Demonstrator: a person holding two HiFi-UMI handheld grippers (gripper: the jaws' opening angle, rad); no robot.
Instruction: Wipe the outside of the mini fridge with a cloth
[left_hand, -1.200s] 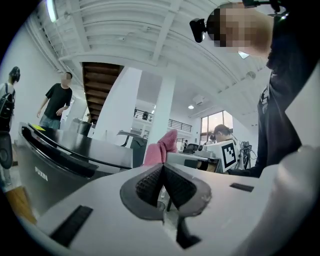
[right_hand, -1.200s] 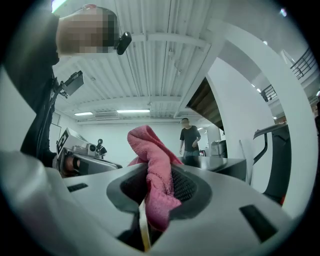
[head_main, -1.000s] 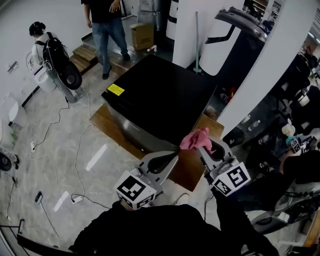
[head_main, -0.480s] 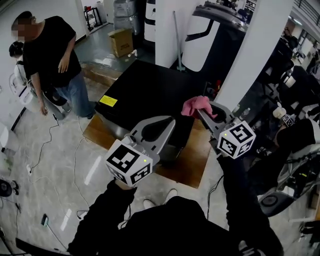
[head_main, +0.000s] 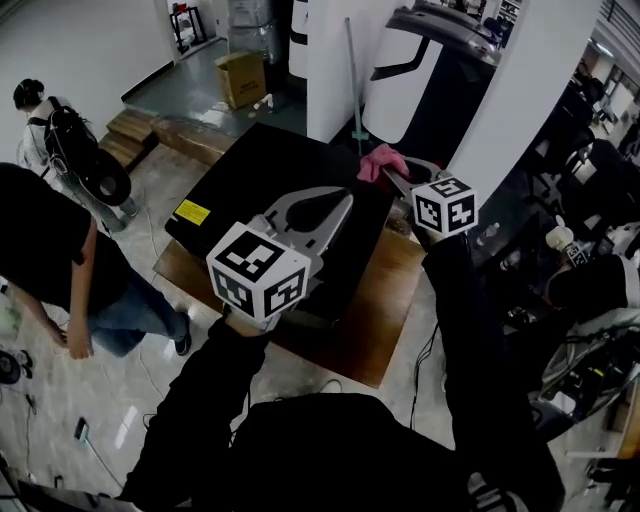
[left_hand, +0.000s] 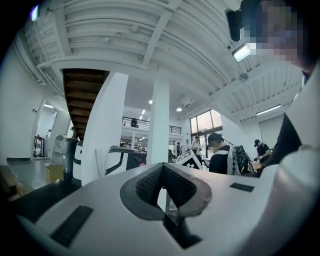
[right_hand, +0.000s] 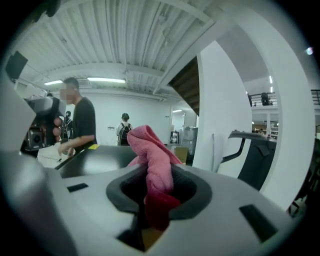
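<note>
Right gripper (head_main: 388, 178) pinches the cloth (head_main: 376, 160) at the fridge's (head_main: 262, 178) two o'clock corner, left gripper's (head_main: 340, 205) fingers closed and empty; pressing down to wipe looks next.

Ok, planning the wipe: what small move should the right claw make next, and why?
Probably lower the right claw until the pink cloth meets the mini fridge top near its far corner. That claw is shut on the cloth, which looks held over the surface, not pressed on it. The left claw is shut, empty.
</note>
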